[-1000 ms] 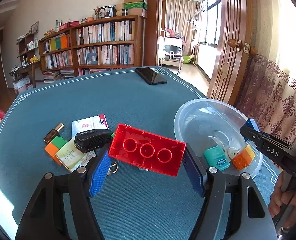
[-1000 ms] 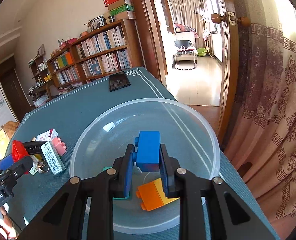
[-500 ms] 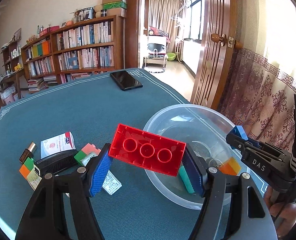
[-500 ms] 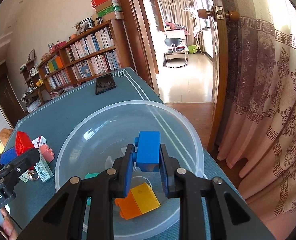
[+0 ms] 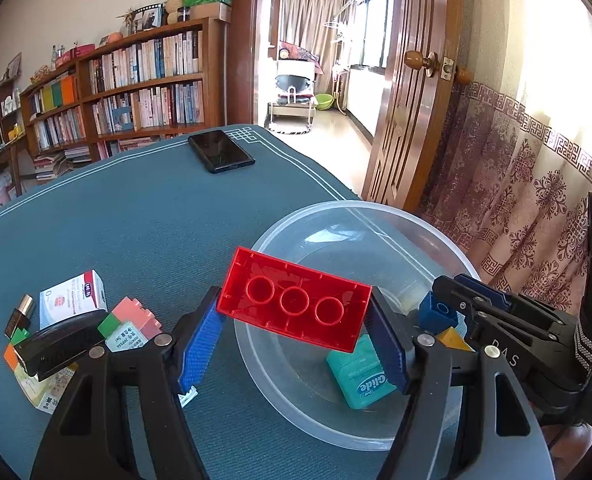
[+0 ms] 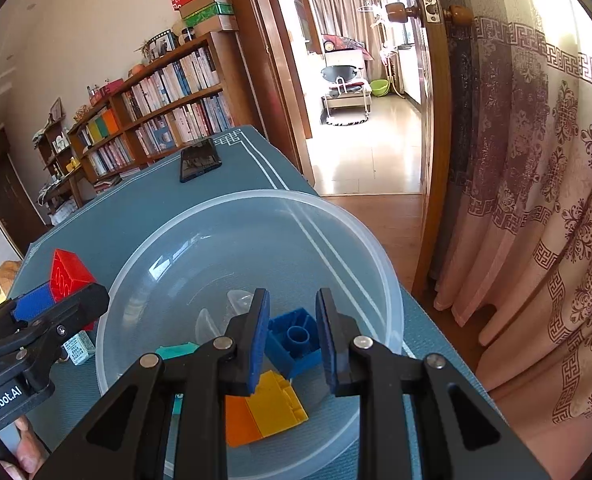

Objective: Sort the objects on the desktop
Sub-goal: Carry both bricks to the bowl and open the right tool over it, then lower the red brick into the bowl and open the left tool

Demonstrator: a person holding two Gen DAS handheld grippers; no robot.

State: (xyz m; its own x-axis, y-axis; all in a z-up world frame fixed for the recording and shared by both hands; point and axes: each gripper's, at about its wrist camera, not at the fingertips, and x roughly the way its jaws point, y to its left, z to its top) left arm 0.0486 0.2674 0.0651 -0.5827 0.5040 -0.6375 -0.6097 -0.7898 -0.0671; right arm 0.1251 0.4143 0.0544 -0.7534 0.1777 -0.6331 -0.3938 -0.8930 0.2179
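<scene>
My left gripper (image 5: 294,310) is shut on a long red brick (image 5: 280,276), clamped by its ends and tilted, hanging above the near left rim of the clear plastic bowl (image 5: 356,208). My right gripper (image 6: 292,300) is over the bowl (image 6: 256,196), shut on a small blue brick (image 6: 294,340). That brick hangs low between the pads with its hollow underside facing the camera. In the bowl lie an orange-and-yellow brick (image 6: 264,412) and a teal floss box (image 5: 360,376). From the right wrist view, the left gripper (image 6: 56,300) and red brick (image 6: 68,276) sit at the bowl's left.
Left of the bowl lie a white box (image 5: 72,300), a pink brick (image 5: 136,316), a black object (image 5: 56,344) and other small items. A black phone (image 5: 220,152) rests at the far table edge. A curtain (image 6: 536,240) and door stand close on the right.
My left gripper carried the red brick rightward, from above the pile to the bowl's rim. In the right gripper the blue brick swung from above the pads to low between them.
</scene>
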